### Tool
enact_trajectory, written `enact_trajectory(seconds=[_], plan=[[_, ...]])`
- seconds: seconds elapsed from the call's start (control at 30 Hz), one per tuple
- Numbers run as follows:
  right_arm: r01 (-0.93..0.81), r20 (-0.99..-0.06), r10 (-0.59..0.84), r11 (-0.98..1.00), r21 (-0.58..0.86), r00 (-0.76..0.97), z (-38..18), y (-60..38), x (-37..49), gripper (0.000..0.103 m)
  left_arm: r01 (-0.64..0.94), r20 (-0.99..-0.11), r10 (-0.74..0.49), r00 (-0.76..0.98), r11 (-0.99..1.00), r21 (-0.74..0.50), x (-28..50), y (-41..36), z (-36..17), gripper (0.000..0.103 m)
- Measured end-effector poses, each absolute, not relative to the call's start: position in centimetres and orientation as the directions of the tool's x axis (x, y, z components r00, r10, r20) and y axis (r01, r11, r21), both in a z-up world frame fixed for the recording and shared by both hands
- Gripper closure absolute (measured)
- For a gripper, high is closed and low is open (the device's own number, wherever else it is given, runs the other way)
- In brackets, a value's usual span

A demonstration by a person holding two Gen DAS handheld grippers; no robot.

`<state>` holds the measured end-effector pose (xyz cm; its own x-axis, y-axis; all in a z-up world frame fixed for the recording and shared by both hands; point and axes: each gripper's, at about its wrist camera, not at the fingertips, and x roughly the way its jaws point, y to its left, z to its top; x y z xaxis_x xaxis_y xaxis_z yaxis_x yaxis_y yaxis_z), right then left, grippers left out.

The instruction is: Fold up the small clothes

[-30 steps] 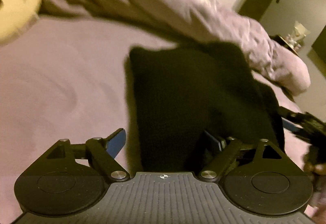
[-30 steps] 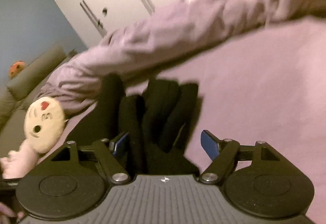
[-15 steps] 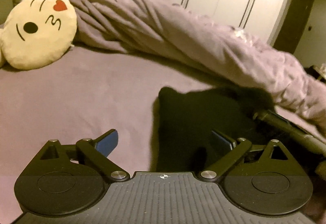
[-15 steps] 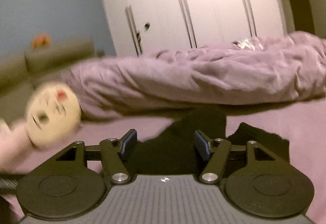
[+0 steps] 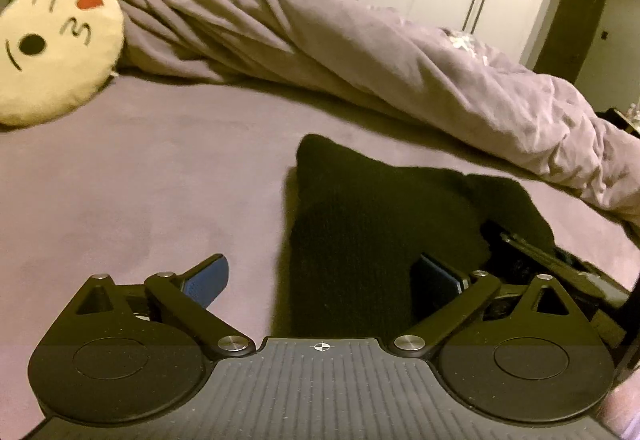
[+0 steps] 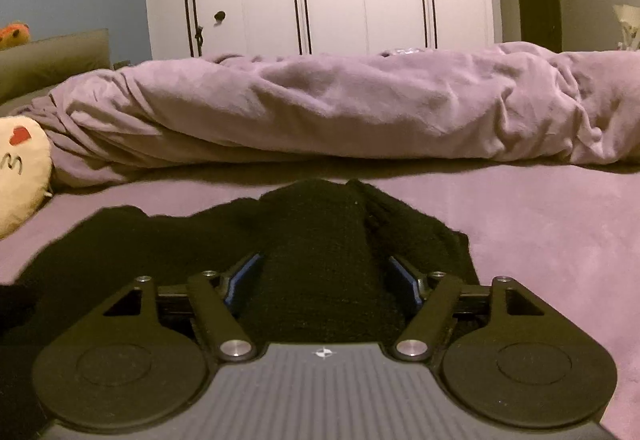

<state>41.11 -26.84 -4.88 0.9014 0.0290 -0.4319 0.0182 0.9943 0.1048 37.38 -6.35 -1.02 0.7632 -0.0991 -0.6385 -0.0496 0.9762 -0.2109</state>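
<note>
A: How many things are there?
B: One black knit garment [image 5: 360,224] on the bed [image 5: 140,191], one emoji pillow [image 5: 56,47], one rolled purple blanket [image 6: 320,107].
A: What changed?
B: The left gripper [image 5: 324,276] opened wider and holds nothing. The right gripper [image 6: 324,280] just opened too; cloth lies between its fingers [image 6: 244,272], grip unclear.

The bed [image 5: 140,191] has a smooth mauve sheet. On it lie a black knitted garment [image 5: 360,224], a long rumpled mauve duvet [image 5: 360,51] along the far side, and a round emoji cushion [image 5: 52,47] beside the duvet.
</note>
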Motion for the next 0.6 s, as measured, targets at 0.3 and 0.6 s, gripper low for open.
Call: enact_trajectory(seconds=[0.3,0.6], plan=[[0.029,-0.488,-0.036,0.999,-0.023,0.872,-3.7,-28.1,32.2,0.004,-0.024,-0.682,-0.091,0.726,0.987,-0.157,32.7,-6.3,0.5,0.001],[0.213,-0.566,-0.274,0.962,-0.173,0.778,-4.1,-29.6,26.7,0.004,-0.005,-0.725,-0.073,0.684,0.994,-0.105,25.7,-5.9,0.0,0.0]])
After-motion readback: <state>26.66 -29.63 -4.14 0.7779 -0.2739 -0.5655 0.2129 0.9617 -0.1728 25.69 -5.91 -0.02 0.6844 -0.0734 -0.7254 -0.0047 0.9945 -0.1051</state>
